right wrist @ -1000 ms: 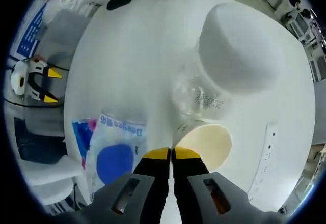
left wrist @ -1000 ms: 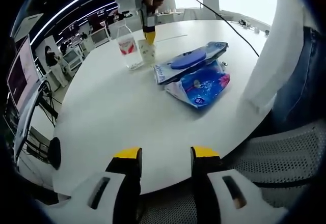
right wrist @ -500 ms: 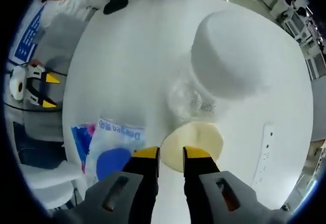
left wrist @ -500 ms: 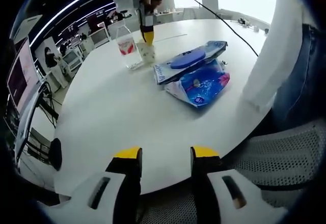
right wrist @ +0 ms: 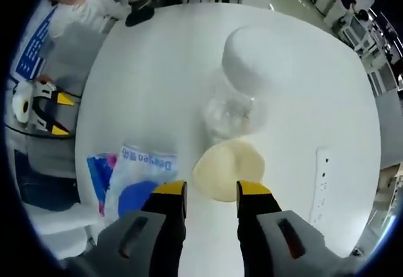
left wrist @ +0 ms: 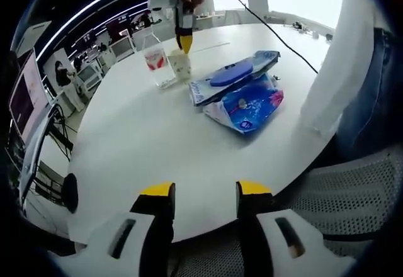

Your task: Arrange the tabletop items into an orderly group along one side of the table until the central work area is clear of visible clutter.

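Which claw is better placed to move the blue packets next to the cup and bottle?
Probably the right claw: it hangs open just above the cup, with the blue packets beside it. The left claw is at the table's edge.

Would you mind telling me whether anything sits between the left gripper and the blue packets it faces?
Nothing visible does. The left gripper hangs open off the table's near edge, and only bare white table lies between its jaws and the blue packets. The bottle and cup stand farther off, beyond the packets.
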The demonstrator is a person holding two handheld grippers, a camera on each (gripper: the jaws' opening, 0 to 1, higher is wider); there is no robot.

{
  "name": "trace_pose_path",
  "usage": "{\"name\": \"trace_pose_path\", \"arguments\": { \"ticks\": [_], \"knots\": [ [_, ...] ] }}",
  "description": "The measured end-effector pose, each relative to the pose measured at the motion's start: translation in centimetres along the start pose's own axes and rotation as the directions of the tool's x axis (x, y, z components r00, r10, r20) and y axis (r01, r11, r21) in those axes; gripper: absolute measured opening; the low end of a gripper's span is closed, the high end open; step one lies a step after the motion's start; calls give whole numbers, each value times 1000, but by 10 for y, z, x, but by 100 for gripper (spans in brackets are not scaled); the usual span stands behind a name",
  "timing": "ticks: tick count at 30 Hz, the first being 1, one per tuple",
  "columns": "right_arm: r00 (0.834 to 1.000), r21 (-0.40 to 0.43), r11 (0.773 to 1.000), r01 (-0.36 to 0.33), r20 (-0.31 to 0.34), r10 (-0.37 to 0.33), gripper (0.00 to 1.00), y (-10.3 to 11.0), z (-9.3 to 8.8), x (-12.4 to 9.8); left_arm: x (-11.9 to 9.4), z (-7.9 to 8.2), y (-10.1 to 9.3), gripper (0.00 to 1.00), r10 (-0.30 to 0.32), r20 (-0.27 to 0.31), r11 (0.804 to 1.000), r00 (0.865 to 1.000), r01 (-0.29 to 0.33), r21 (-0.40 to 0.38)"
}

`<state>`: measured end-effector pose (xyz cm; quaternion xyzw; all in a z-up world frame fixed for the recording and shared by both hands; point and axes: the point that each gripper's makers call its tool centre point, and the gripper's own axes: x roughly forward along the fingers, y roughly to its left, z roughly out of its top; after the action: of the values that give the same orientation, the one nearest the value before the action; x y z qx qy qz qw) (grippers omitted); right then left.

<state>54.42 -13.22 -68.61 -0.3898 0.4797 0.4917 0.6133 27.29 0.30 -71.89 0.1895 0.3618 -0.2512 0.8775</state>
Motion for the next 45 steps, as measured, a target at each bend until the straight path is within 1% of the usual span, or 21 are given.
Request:
{"name": "trace_pose_path", "arguments": {
  "ticks": [4, 9, 10, 11, 12, 16, 19, 21, 22, 23, 24, 29, 32, 34, 36, 38, 41, 44, 45],
  "knots": [
    [999, 24, 1000, 8, 30, -9, 37, 3, -3, -7, 0, 0, -1, 39, -3, -1, 1000, 1000, 3, 9],
    [997, 50, 998, 41, 65, -44, 41, 2, -12, -15, -1, 0, -4, 39, -11, -5, 1000, 1000, 11, 19],
    [996, 54, 997, 46, 75, -50, 43, 2, -12, -17, -1, 0, -3, 39, -11, -5, 1000, 1000, 11, 17],
    [993, 52, 997, 54, 103, -59, 44, 2, -13, -20, -1, 0, -3, 39, -10, -5, 1000, 1000, 10, 15],
    [992, 54, 997, 55, 109, -60, 46, 2, -13, -20, -1, 0, -3, 39, -9, -5, 1000, 1000, 9, 15],
    [987, 107, 993, 47, 148, -62, 51, 6, -21, -26, -2, 0, -3, 39, -12, -8, 1000, 1000, 12, 19],
    [974, 120, 992, 44, 215, -70, 55, 8, -23, -31, -2, 1, -5, 39, -16, -6, 1000, 1000, 16, 20],
    [967, 144, 988, 50, 241, -84, 57, 10, -26, -36, -2, 1, -5, 39, -18, -6, 1000, 1000, 18, 19],
    [956, 153, 987, 50, 277, -91, 59, 11, -25, -39, -2, 1, -5, 39, -19, -8, 1000, 1000, 19, 21],
    [950, 161, 986, 43, 299, -91, 60, 13, -25, -42, -2, 1, -6, 39, -20, -8, 1000, 1000, 20, 21],
    [944, 192, 981, 31, 317, -92, 61, 16, -28, -45, -2, 1, -6, 39, -24, -8, 999, 1000, 24, 23],
    [935, 238, 970, 39, 333, -119, 64, 20, -44, -52, -2, 2, -10, 39, -37, -8, 999, 999, 38, 30],
    [921, 285, 958, 45, 361, -150, 64, 22, -53, -58, -2, 3, -12, 39, -45, -7, 998, 999, 45, 33],
    [919, 306, 951, 39, 364, -154, 64, 24, -57, -60, -1, 3, -13, 40, -49, -7, 998, 999, 49, 34],
    [910, 350, 937, 22, 382, -164, 64, 29, -66, -63, -1, 3, -14, 40, -56, -7, 998, 998, 56, 38],
    [905, 362, 932, 19, 390, -170, 64, 31, -70, -65, -1, 3, -16, 40, -61, -7, 997, 998, 61, 42],
    [894, 396, 918, 17, 405, -191, 64, 39, -82, -69, 0, 2, -17, 40, -66, -14, 997, 998, 67, 46],
    [890, 421, 907, 13, 409, -202, 64, 45, -92, -71, 0, 1, -18, 41, -70, -19, 996, 997, 71, 49],
    [889, 436, 900, 11, 408, -208, 64, 50, -99, -72, 0, 1, -19, 41, -73, -22, 996, 997, 74, 51]
  ]
}}
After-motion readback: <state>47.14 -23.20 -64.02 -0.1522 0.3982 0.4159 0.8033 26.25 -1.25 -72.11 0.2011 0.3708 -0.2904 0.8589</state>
